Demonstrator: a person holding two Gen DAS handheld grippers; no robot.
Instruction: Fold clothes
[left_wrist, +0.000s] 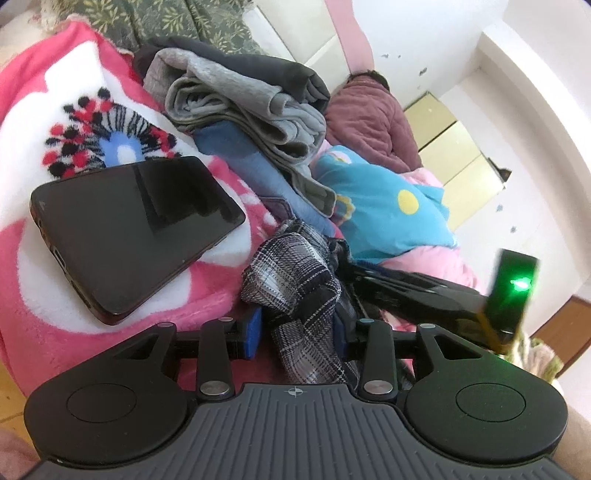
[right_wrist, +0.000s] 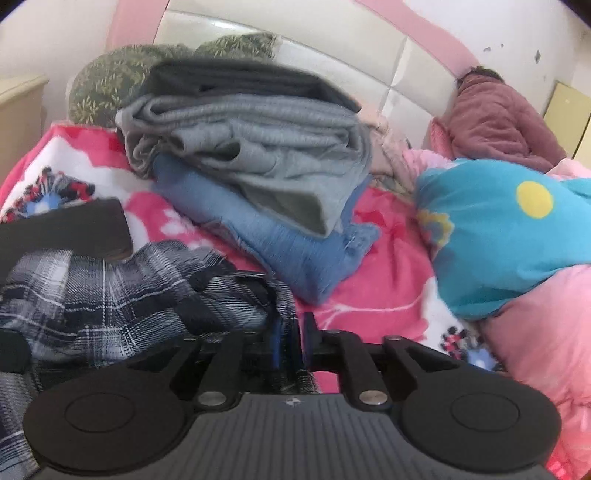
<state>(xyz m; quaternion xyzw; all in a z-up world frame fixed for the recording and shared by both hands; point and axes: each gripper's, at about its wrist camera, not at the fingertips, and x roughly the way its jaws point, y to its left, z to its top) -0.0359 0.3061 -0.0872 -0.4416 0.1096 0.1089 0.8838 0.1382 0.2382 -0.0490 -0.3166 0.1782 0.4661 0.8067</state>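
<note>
On the left of the left wrist view, a flat black phone with a shiny dark screen (left_wrist: 136, 232) lies on the fluffy pink and white blanket (left_wrist: 44, 110) that covers the bed. Just right of the phone stands a stack of folded clothes (left_wrist: 251, 110): a dark one on top, a soft grey one in the middle and a blue one at the bottom.

Lower down, the left gripper (left_wrist: 299, 332) has the black and white checked cloth (left_wrist: 295, 273) bunched between its blue pads (left_wrist: 254, 332). The cloth fills the gap and the left pad touches it (I cannot see the right pad well enough to say the same). The jaws stand partly apart around it. To the right, the other black gripper reaches in to the same cloth, with a green light on its body.

Further right a bright blue pillow with a yellow dot (left_wrist: 388, 206) lies on pink bedding, and a person in a dark red padded coat (left_wrist: 369, 118) lies beside the white wall.

In the right wrist view, the checked cloth sits at the left. The right gripper (right_wrist: 295, 343) is a little way open at the cloth's edge. The picture is too blurry to tell if it pinches any cloth.
</note>
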